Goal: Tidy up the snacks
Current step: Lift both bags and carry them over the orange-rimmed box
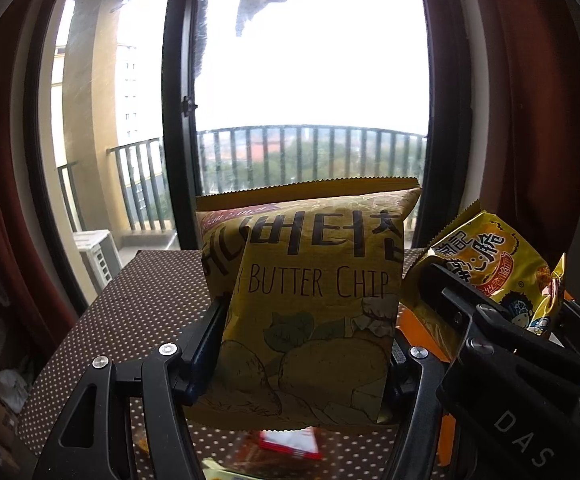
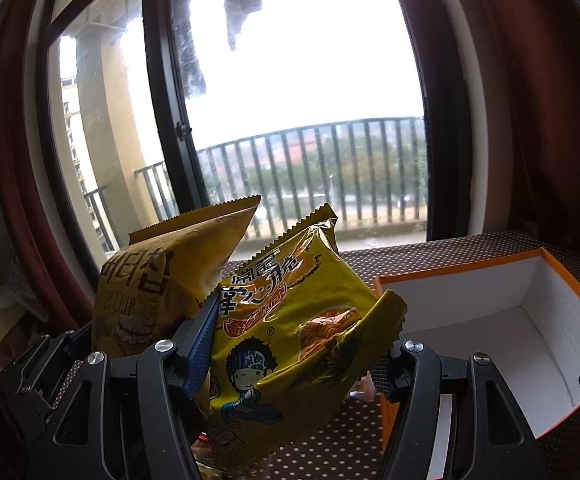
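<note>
Between the left gripper's (image 1: pixel 306 364) jaws, the chip bag (image 1: pixel 310 304) is clamped mid-body above the table (image 1: pixel 146 304), puffy, light and crushable, while the right view shows the right gripper (image 2: pixel 290 352) pinching the slick noodle packet (image 2: pixel 286 336) beside the empty box (image 2: pixel 530 320).

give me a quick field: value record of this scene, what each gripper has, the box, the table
left gripper: shut on butter chip bag, lifted off the table
right gripper: shut on yellow noodle snack bag, also lifted
bags: side by side, butter chip bag to the left
orange box: open, white inside, nothing in the visible part, to the right of the bags
table: brown dotted cloth, red-and-white packet lying below the butter chip bag
background: balcony window
</note>
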{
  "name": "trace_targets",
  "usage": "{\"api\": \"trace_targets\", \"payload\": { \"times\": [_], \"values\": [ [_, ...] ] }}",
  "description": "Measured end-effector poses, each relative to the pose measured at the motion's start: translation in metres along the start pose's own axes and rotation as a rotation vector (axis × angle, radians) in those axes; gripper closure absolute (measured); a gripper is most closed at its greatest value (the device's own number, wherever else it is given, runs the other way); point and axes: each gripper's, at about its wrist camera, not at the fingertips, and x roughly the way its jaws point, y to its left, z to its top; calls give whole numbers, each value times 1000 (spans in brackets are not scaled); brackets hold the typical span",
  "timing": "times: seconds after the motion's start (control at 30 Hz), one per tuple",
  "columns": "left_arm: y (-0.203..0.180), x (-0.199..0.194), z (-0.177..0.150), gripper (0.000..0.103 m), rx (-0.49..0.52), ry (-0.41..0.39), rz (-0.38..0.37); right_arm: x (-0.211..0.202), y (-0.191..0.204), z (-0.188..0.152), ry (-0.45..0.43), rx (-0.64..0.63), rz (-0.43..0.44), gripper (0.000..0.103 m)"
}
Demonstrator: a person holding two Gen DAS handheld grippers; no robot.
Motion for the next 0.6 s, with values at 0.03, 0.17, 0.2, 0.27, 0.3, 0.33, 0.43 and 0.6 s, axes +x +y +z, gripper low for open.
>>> {"api": "trace_targets", "payload": {
  "times": [0.03,0.17,0.2,0.27,0.3,0.33,0.43,0.6],
  "values": [
    [-1,2,0,37,2,1,-5,-2,-3,0,-2,3,-4,36],
    [-2,10,4,37,8,0,-28,-7,-20,2,-9,16,-18,36],
    [-5,12,4,37,10,0,-36,-7,-24,3,-10,18,-24,36],
    [-9,16,7,37,19,-2,-48,-9,-32,5,-14,22,-34,36],
    [-10,18,8,37,22,-3,-52,-13,-38,5,-16,24,-41,36],
    [-12,21,9,37,28,-2,-59,-14,-42,6,-18,26,-46,36],
    [-20,31,12,37,45,5,-82,-16,-56,8,-19,39,-65,36],
    [-33,47,18,37,70,18,-123,-18,-81,12,-17,67,-103,36]
  ]
}}
